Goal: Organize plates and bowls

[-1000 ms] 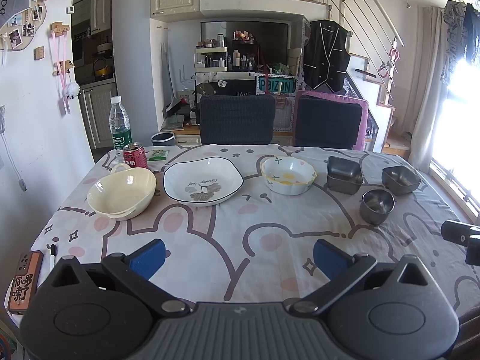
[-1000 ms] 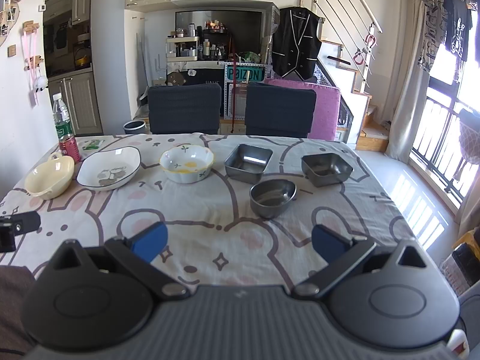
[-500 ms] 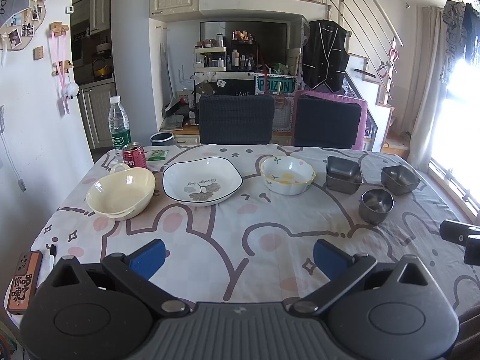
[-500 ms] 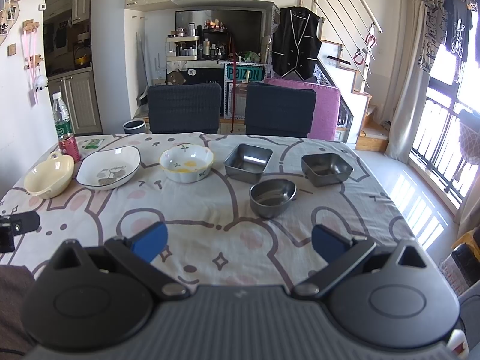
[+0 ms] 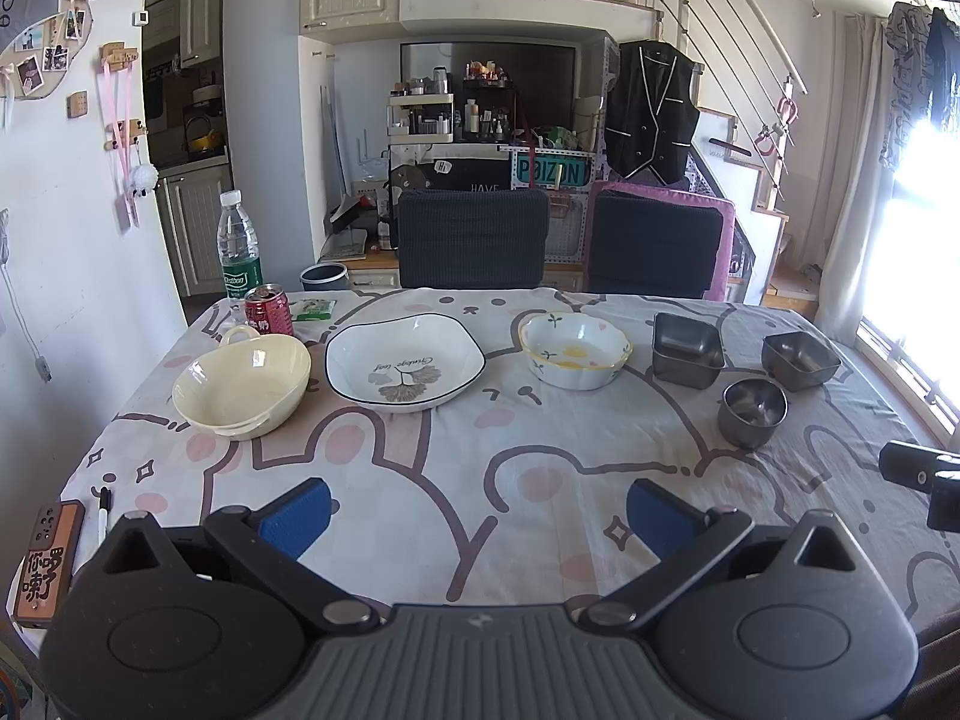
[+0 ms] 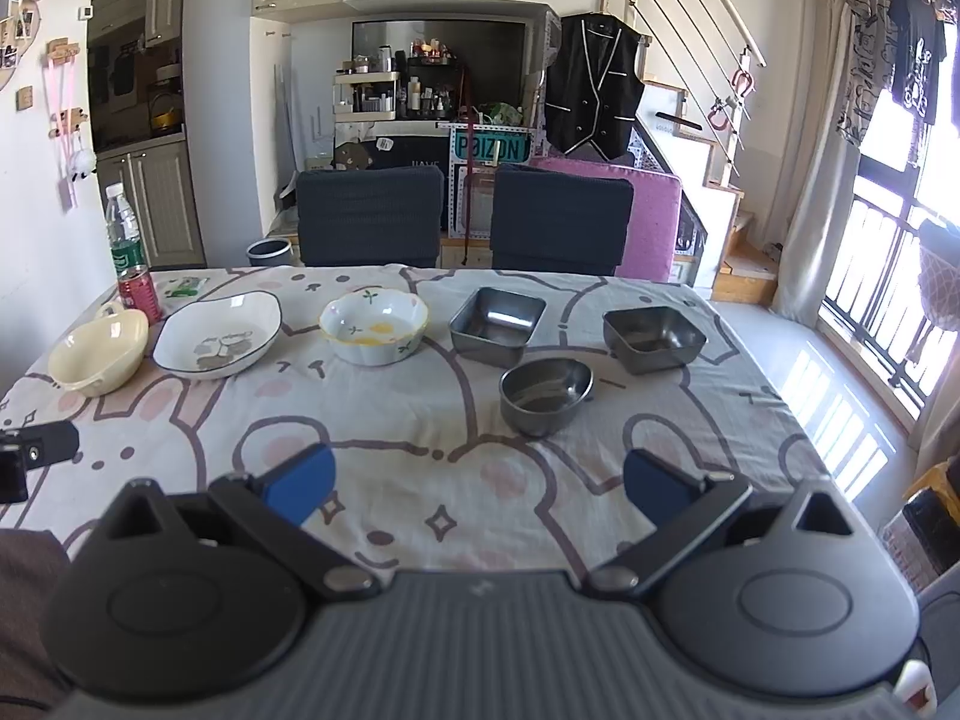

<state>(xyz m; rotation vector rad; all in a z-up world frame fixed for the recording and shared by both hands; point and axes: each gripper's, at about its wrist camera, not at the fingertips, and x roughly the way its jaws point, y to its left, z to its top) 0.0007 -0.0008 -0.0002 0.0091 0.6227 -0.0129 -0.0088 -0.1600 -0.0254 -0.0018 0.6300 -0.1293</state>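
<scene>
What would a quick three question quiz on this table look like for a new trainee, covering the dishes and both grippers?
1. True or false: the white leaf-print plate is stacked inside the cream bowl.
2. How many metal bowls are on the table: A two, B three, C five?
3. Fill in: the red can stands right in front of the water ______.

Key
1. False. They sit side by side on the tablecloth.
2. B: two square metal bowls and a round metal bowl.
3. Bottle.
Bonus: the left gripper and right gripper are both open, fingers holding nothing.
</scene>
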